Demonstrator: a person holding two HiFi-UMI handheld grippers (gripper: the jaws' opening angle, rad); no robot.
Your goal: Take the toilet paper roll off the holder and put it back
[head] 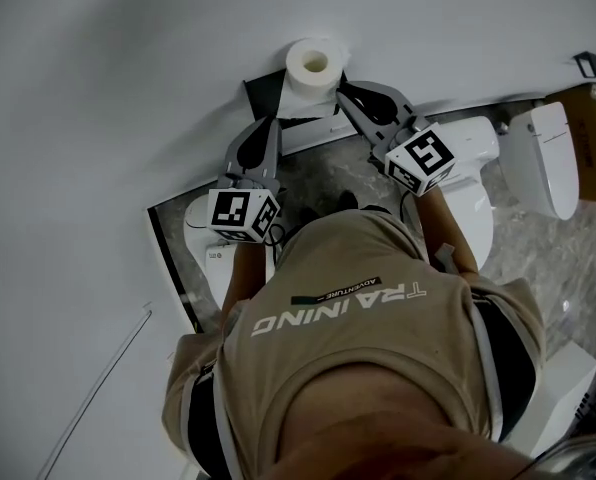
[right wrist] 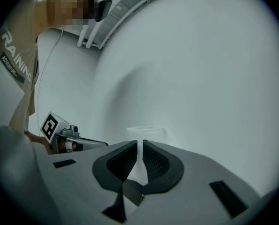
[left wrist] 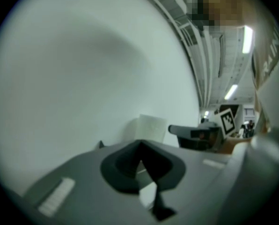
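Dim, grey-toned pictures, gripper views fisheye-warped with black corners (ceiling strip lights [left wrist: 246, 39] glare), near foreground blurred

Toilet paper roll [head: 311, 65] sitting against the wall [head: 128, 68], left gripper [head: 271, 123] pointing in just beside its left, right gripper [head: 342, 92] just beside its right, toilet [head: 475, 153] standing farther right.

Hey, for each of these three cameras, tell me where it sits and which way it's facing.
Head view: on the person's head, facing steeply down at the toilet paper roll; shirt, left gripper and right gripper show.
Left gripper view: on the left gripper, facing along its closed jaws toward the roll; right gripper alongside.
Right gripper view: on the right gripper, along its closed jaws toward the roll; left gripper alongside.
Shared: all three see the roll.
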